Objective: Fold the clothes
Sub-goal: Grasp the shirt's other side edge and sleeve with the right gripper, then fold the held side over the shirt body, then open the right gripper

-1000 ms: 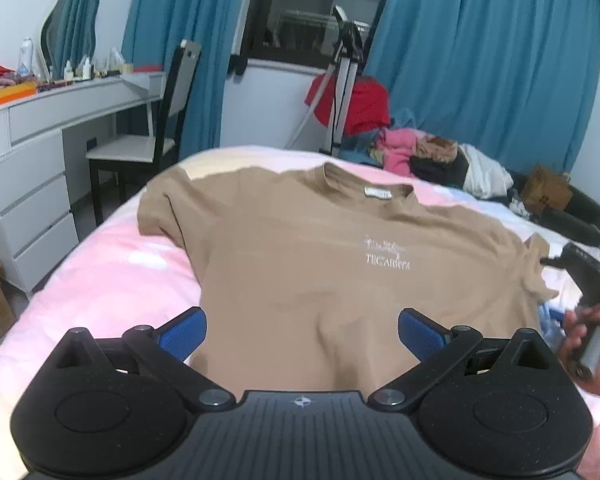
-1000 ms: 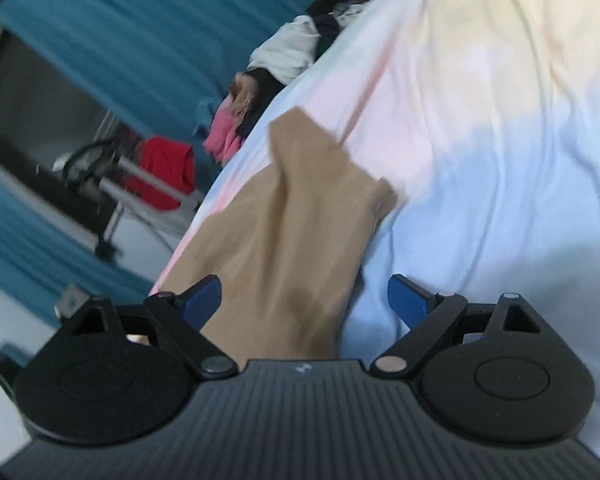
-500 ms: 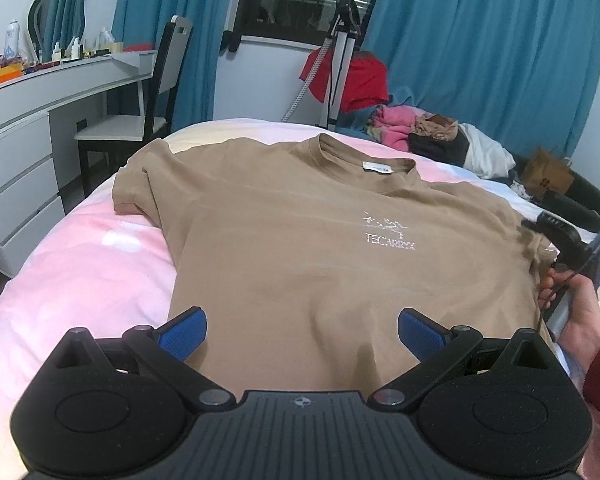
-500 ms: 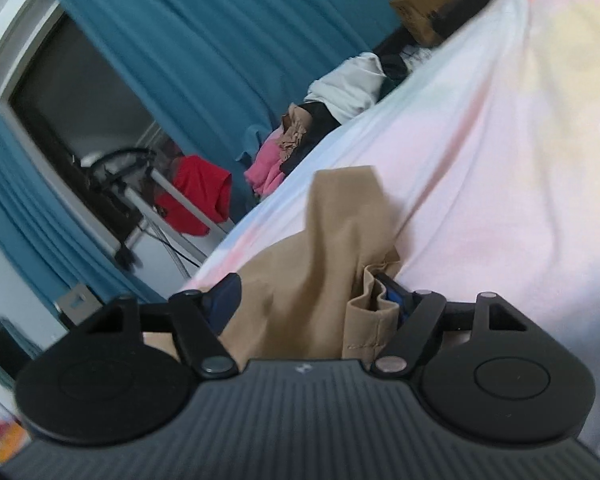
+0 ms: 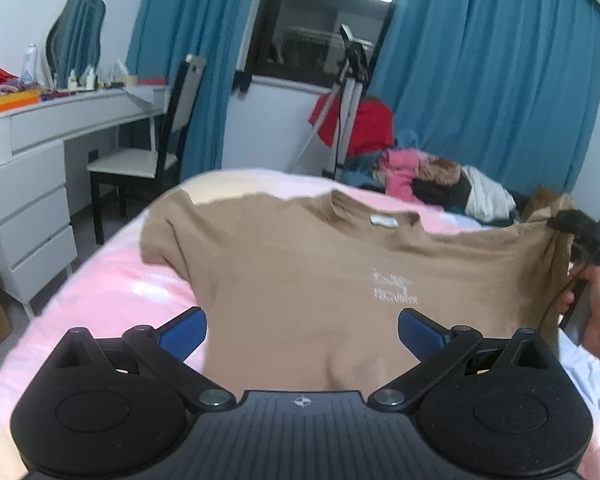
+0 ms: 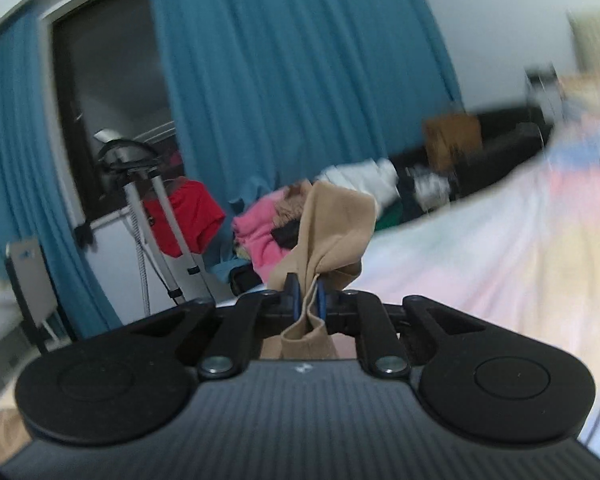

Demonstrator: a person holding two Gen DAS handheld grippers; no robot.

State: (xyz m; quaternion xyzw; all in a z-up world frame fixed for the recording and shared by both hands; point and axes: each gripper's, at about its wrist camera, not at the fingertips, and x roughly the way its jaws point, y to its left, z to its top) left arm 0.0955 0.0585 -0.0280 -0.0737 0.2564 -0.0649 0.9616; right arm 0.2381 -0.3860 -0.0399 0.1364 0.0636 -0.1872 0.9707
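Currently the tan T-shirt (image 5: 300, 280) is spread chest-up on the bed (image 5: 112, 292), its right sleeve (image 6: 332, 224) pinched and lifted by the closed right gripper (image 6: 306, 300), while the left gripper (image 5: 302, 332) is held wide apart, empty, over the hem.

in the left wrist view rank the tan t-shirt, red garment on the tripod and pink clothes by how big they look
1. tan t-shirt, largest by far, though it is also nearest the camera.
2. red garment.
3. pink clothes, only slightly smaller than the red.
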